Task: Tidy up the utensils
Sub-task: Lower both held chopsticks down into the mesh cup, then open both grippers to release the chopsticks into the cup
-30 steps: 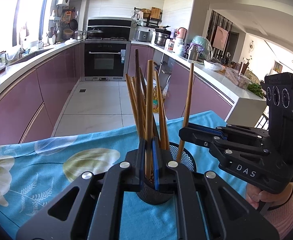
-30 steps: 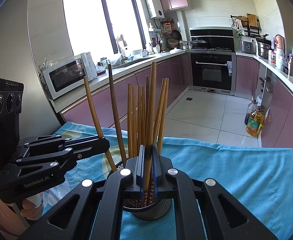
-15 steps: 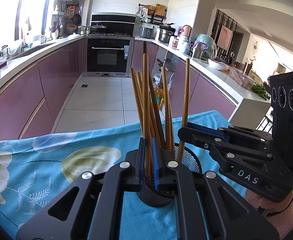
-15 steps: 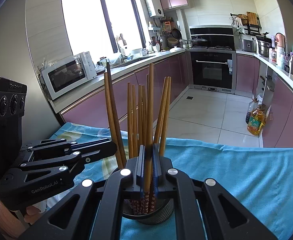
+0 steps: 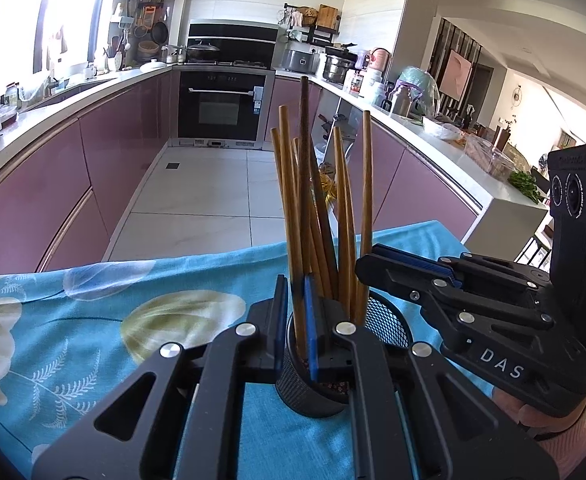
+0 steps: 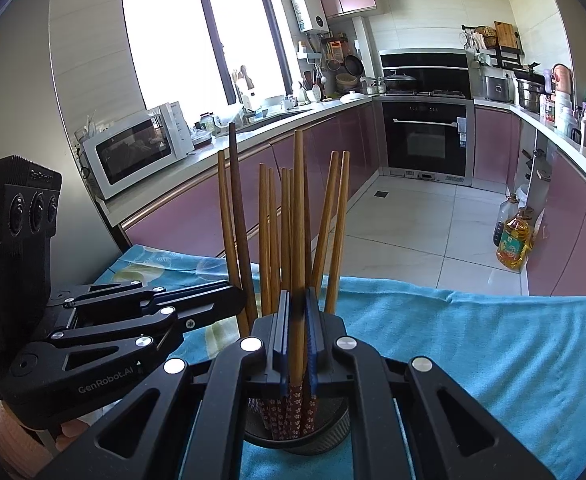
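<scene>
A black mesh holder (image 5: 313, 392) stands on the blue floral cloth (image 5: 73, 344) with several wooden chopsticks (image 5: 333, 216) upright in it; the holder shows in the right wrist view (image 6: 333, 432) too. My left gripper (image 5: 293, 312) is shut on one chopstick (image 5: 289, 200) that stands in the holder. My right gripper (image 6: 297, 328) is shut on another chopstick (image 6: 298, 220), also standing in the holder. Each gripper shows in the other's view, the right one (image 5: 473, 312) and the left one (image 6: 133, 320), close to the holder on opposite sides.
The cloth covers a table whose far edge (image 6: 453, 296) faces a kitchen floor. Purple cabinets, an oven (image 5: 221, 108) and a microwave (image 6: 137, 152) lie beyond. An oil bottle (image 6: 513, 244) stands on the floor.
Both grippers have come lower over the holder, each with its chopstick, and the chopsticks now stand deeper and more upright in it.
</scene>
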`<action>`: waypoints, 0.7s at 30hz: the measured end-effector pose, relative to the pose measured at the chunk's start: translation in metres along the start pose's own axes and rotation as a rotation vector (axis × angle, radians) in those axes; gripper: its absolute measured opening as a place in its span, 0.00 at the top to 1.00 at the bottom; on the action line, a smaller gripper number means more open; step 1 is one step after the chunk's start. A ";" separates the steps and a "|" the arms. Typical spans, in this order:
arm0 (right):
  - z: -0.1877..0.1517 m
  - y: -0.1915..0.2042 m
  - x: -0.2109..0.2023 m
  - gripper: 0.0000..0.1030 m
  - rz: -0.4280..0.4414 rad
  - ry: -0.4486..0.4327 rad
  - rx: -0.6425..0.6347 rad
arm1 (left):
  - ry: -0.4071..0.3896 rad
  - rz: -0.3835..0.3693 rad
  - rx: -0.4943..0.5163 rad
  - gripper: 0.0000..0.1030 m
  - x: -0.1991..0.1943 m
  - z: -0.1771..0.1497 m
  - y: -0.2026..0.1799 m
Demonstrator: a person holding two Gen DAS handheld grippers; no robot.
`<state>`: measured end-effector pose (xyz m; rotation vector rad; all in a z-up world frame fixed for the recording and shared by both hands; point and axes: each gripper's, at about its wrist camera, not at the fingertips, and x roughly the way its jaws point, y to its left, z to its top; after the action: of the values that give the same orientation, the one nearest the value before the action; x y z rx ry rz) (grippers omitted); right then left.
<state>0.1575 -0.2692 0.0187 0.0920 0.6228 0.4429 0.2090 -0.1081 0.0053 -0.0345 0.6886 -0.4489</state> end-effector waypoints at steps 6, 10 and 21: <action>0.000 0.001 -0.001 0.93 0.001 -0.004 0.001 | -0.002 0.006 -0.004 0.91 0.001 0.000 -0.002; -0.001 0.003 -0.004 0.93 0.002 -0.006 -0.003 | 0.001 0.009 -0.009 0.86 0.001 -0.001 -0.001; -0.006 0.001 -0.006 0.84 0.001 -0.008 0.005 | 0.002 0.020 -0.014 0.70 0.002 -0.002 0.002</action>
<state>0.1490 -0.2708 0.0174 0.0990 0.6159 0.4416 0.2097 -0.1063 0.0020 -0.0407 0.6933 -0.4251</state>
